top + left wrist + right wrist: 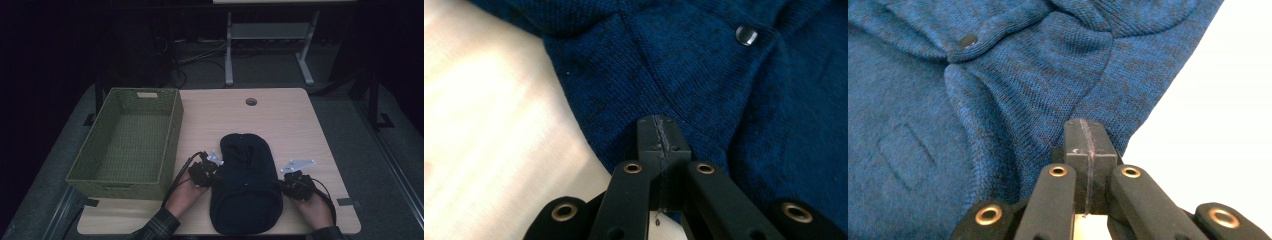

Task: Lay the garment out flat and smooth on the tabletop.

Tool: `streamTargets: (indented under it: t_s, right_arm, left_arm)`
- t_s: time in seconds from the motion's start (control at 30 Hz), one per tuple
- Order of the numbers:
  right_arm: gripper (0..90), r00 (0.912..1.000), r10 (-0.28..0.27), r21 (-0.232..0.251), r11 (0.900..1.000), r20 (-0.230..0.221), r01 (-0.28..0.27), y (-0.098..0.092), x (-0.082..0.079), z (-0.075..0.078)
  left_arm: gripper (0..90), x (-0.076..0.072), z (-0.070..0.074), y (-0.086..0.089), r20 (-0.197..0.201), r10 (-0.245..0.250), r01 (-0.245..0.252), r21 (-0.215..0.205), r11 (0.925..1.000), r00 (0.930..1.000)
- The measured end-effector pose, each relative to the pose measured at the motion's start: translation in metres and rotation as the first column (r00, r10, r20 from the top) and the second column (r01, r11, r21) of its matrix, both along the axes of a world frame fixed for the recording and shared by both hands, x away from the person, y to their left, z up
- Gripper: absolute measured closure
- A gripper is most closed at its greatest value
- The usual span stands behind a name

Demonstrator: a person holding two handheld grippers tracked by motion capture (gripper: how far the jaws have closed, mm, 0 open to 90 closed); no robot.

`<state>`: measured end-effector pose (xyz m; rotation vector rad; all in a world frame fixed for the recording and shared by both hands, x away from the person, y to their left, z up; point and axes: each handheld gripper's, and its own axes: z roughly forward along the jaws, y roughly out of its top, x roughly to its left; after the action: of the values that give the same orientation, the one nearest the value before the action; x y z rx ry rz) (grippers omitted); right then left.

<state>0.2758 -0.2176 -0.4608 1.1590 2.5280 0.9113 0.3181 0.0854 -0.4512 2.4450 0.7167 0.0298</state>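
Both closed jaws, left gripper (214,172) and right gripper (285,185), flank the folded sweater (246,182); empty-looking, they risk nudging its fold loose.

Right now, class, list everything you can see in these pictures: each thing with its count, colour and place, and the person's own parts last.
sweater: one, dark blue knit, folded, on the table's near middle, between the two grippers
buttons: at least two on the sweater, one pale, one dark
basket: one, green woven, nothing in it, on the table's left side
table: one, light wood, with a round hole near its far edge
stand: one, pale metal, on the floor beyond the table
cables: several, dark, on the floor behind the basket
left gripper: one, black, jaws shut, at the sweater's left edge
right gripper: one, black, jaws shut, at the sweater's right edge
hands: two, one behind each gripper
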Motion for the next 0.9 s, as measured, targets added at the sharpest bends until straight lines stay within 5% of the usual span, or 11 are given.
streamTargets:
  t_s: [0.23, 0.5, 0.67, 0.9]
  right_arm:
    - [90.0, 0.9989, 0.005, 0.067, 0.998, 0.046, -0.008, -0.005, 0.011, 0.014]
    - [90.0, 0.9952, -0.037, 0.099, 0.995, 0.091, 0.028, -0.002, 0.057, 0.025]
    - [90.0, 0.9944, -0.052, 0.107, 0.993, 0.092, 0.042, 0.004, 0.084, 0.020]
    - [90.0, 0.9976, -0.051, 0.055, 0.997, 0.047, 0.049, 0.012, 0.102, 0.001]
  left_arm:
    - [90.0, 0.012, 0.016, 0.002, 0.014, 0.035, -0.034, -0.061, 0.9975, 0.9993]
    - [90.0, 0.041, 0.024, -0.008, 0.054, 0.104, -0.099, -0.095, 0.9906, 0.9931]
    - [90.0, 0.061, 0.022, -0.017, 0.063, 0.135, -0.127, -0.119, 0.9847, 0.9888]
    - [90.0, 0.080, 0.004, -0.031, 0.063, 0.140, -0.135, -0.086, 0.9871, 0.9881]
